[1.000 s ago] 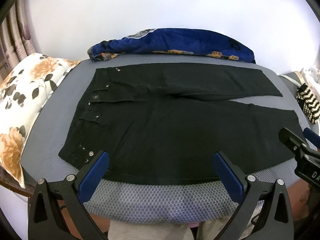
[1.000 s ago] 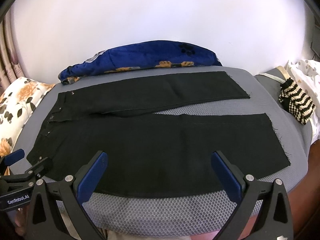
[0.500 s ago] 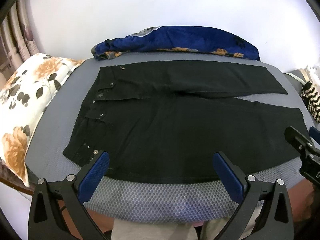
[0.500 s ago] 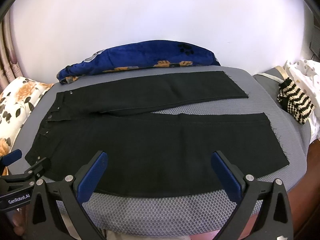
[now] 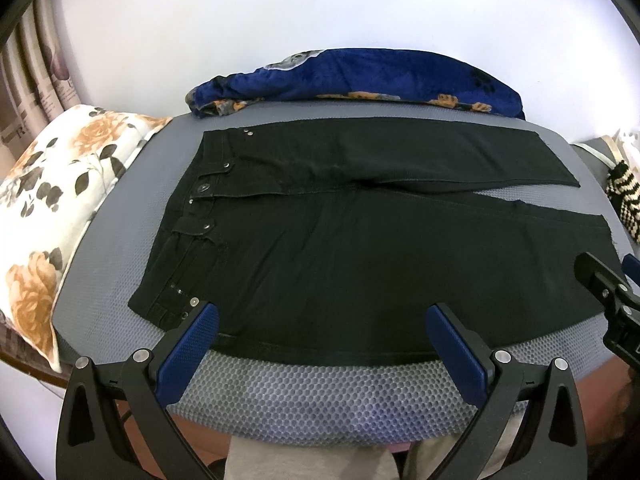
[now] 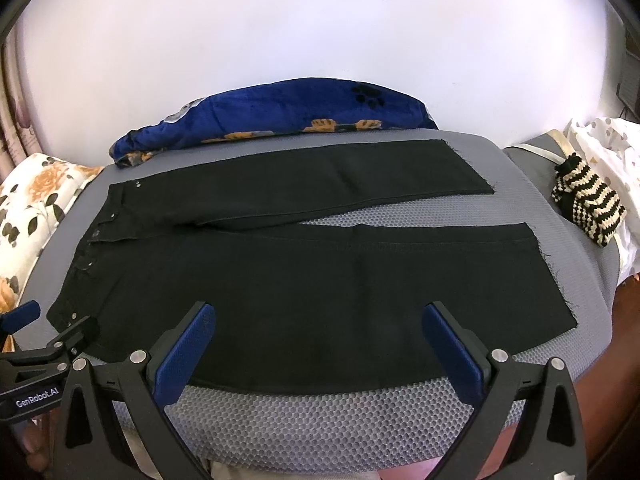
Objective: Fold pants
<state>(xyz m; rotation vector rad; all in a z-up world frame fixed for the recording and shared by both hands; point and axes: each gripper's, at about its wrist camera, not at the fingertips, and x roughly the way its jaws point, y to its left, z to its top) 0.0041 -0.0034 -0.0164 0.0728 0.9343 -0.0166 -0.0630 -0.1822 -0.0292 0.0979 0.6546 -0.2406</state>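
Two grippers: you hold both over the near hem side.
Left gripper (image 5: 322, 332): fingers spread, empty, just short of the waistband corner.
Pants (image 6: 304, 280): flat, unfolded on the grey mat (image 6: 320, 408), ahead of both.
Right gripper (image 6: 318, 334): fingers spread, empty, above the near leg.

Left tongs (image 5: 322, 326) spread wide, level, gripping nothing; right tongs (image 6: 318, 324) likewise, side by side.
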